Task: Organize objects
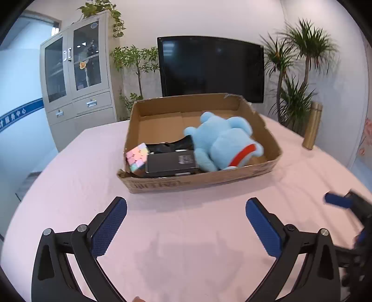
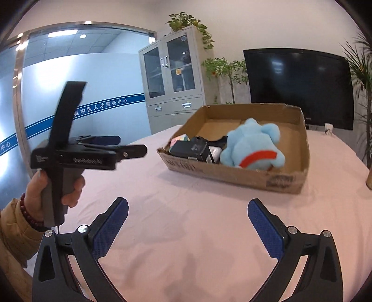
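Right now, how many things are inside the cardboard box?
4 that I can see in the cardboard box: a pastel cube in the near left corner, a black box beside it, something black behind them, and a blue plush toy on the right. More may hide underneath.

A pink cloth covers the counter. At its far right edge stands a gold cylindrical flask, upright. Beyond the far edge, a large dark screen stands against the pale wall. A grey metal cabinet with two glass doors and drawers below stands past the far left corner, a trailing green plant on its top. A thin-stemmed leafy plant stands between cabinet and screen, and a tall spiky-leaved plant rises behind the flask. In the right wrist view a small white cup sits at the far edge below the screen, and a frosted glass partition with a blue stripe and white Chinese characters runs along the left.
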Tool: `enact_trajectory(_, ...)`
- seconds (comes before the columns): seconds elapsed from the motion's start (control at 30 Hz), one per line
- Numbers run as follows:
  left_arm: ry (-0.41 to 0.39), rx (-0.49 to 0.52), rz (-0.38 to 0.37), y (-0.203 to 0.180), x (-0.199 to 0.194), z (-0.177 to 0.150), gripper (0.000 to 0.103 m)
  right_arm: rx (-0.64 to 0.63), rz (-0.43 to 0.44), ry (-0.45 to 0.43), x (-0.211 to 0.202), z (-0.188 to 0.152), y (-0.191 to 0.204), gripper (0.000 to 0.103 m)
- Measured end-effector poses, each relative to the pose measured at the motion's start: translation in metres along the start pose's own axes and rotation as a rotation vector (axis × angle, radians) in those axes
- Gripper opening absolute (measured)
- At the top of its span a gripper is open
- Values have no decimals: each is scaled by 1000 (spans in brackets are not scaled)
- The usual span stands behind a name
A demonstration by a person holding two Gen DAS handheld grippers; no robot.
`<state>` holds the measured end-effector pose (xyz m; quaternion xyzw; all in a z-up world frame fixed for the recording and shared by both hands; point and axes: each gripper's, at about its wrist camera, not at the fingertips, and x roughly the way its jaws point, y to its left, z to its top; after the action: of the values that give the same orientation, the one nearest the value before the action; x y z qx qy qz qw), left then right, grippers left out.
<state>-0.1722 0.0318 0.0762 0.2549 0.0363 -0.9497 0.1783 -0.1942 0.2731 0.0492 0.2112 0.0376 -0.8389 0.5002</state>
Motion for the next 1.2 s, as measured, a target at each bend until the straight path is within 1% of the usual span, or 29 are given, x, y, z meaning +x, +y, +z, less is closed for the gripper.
enact_trajectory(0.03,-6,-15,-7,-3,-5,-1,102,13,1,5,-2,-3,-3,103)
enact_trajectory(0.1,-10,-35,11,-8,-11,-1,102,41,6,14,-4,-12,-10,103)
enact_trajectory(0.23,-55,-46,102,-17,-26,0,102,87,27,10,-5,-20,-17,103)
enact_trajectory(0.43,-133,-27,185,-27,-41,2,102,88,42,2,-6,-18,-18,103)
enact_trajectory(0.47,-142,-19,181,-28,-42,2,102,89,44,1,-6,-18,-18,103)
enact_trajectory(0.57,-130,-23,128,-36,-40,4,102,98,57,5,-6,-20,-18,103)
enact_trajectory(0.67,-128,-12,118,-43,-39,3,102,94,58,15,-5,-23,-17,103)
enact_trajectory(0.83,-112,-8,61,-49,-36,3,102,104,60,25,-5,-27,-18,103)
enact_trajectory(0.93,-117,-8,72,-52,-36,1,102,106,58,24,-5,-27,-18,103)
enact_trajectory(1.0,-115,-10,60,-50,-36,1,102,108,59,25,-4,-28,-19,103)
enact_trajectory(1.2,-102,-18,57,-49,-33,0,102,104,69,40,1,-31,-17,103)
